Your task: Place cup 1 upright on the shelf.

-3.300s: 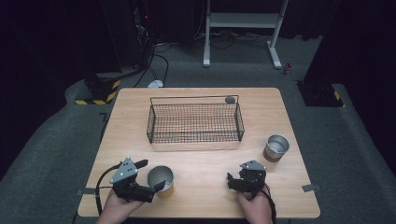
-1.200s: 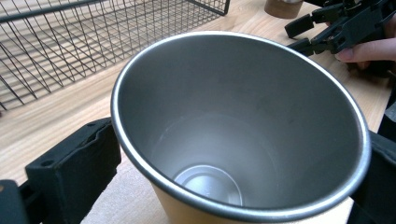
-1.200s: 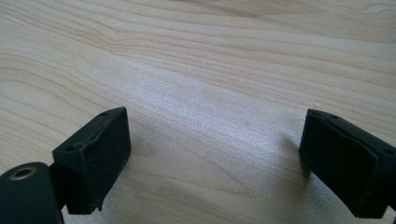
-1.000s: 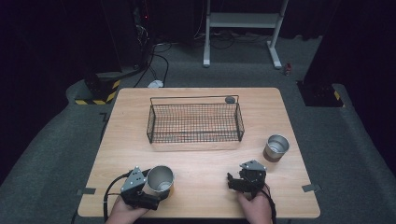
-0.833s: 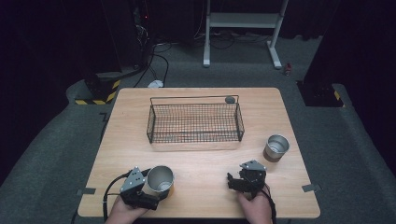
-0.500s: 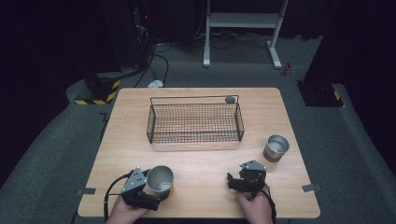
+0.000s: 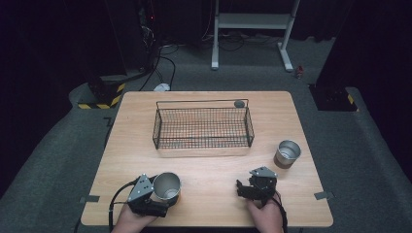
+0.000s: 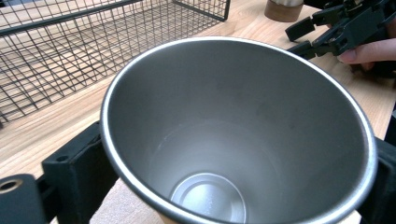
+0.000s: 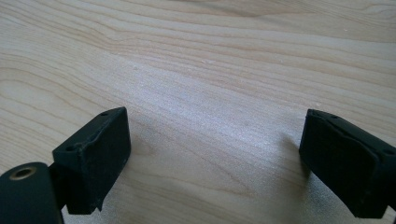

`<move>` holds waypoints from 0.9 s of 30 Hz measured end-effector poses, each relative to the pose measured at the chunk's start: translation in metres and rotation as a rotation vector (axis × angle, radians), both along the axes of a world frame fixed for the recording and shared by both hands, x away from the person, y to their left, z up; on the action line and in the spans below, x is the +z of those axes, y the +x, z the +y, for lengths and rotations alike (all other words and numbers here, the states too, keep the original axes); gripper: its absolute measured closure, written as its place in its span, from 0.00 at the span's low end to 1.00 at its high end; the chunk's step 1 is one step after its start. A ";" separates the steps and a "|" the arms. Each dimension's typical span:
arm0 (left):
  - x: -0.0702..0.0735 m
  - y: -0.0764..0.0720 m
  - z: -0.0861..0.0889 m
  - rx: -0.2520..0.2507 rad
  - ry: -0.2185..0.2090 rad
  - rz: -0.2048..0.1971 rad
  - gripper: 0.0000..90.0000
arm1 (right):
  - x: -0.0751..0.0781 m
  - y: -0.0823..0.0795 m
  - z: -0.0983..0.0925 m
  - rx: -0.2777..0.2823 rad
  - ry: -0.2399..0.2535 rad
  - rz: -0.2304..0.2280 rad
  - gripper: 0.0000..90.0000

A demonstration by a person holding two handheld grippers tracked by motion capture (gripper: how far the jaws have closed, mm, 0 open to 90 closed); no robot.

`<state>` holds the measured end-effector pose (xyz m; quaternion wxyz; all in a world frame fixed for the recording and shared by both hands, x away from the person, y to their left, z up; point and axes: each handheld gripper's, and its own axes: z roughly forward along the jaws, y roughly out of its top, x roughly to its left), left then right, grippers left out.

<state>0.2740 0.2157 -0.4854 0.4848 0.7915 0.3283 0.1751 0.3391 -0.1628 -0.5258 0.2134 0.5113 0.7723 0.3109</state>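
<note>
Step in hand, as judged: grasping the steel cup (image 7: 166, 187) at the near left of the surface (image 7: 209, 170), presumably for transfer to the wire basket (image 7: 202, 127) beyond it. The left gripper (image 7: 158, 194) had its fingers (image 8: 77, 163) on either side of the cup wall; they had just been closing, with the cup between them, and the pads looked to be touching the wall on both sides (firmness of the pinch could not be judged). The cup stood upright on the surface. The right gripper (image 7: 241, 188) rested near the front edge, fingers (image 9: 93, 154) spread wide over bare wood, nothing between them.

Next move would call for a secure pinch, then a lift clear of the basket's rim.

The left gripper view gave the cup's empty interior and the pad contact. The high view gave the layout instead: a second cup (image 7: 287, 154) standing to the right of the basket, and a small round object (image 7: 238, 103) at the basket's far corner.
</note>
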 end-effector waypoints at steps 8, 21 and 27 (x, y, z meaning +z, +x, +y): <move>-0.001 0.000 0.001 -0.002 -0.001 -0.010 0.13 | 0.000 0.000 0.000 0.001 -0.001 0.000 0.10; 0.002 -0.002 0.003 0.016 -0.009 -0.036 0.15 | 0.000 0.000 0.000 0.001 -0.001 -0.001 0.10; 0.003 -0.003 0.005 0.022 -0.013 -0.046 0.15 | 0.000 0.000 0.000 0.000 0.000 0.000 0.10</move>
